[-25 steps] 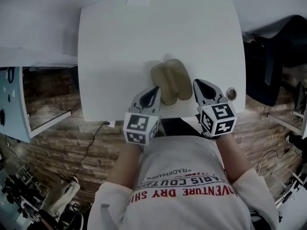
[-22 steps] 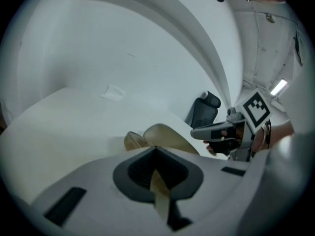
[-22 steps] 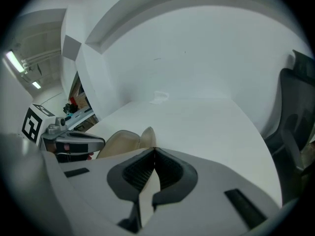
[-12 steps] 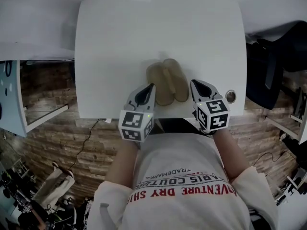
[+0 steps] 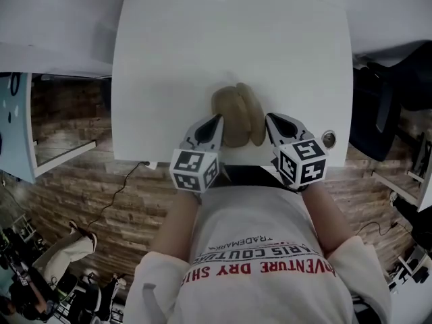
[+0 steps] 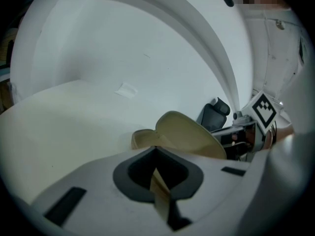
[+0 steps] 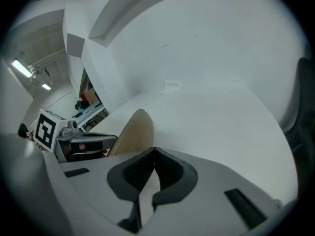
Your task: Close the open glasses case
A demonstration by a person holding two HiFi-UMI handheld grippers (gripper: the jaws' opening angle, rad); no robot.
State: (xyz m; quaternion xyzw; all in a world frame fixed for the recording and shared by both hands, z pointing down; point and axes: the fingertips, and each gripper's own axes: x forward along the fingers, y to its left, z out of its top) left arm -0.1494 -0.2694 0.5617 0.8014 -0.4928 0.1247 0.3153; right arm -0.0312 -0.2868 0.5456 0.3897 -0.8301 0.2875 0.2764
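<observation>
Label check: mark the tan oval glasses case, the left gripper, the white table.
Tan oval glasses case (image 5: 236, 113): head view, middle of the shell.
Left gripper (image 5: 218, 119): head view, closed jaw tips.
White table (image 5: 175, 59): head view, bare top.

Glasses case base behind left tool

**Glasses case**: a tan, oval, hard-shell clamshell with a matte surface.

**State:** open. The two shells sit side by side on the white worktop, joined along a hinge line that runs away from the person.

**Pose:** in the left gripper view, the lower shell lies flat with its hollow facing up. The raised shell stands from it at a tilt (neither folded flat nor shut). The right gripper view shows the raised shell's smooth outer face.

**Position:** close to the worktop's near edge, about midway along it.
</observation>
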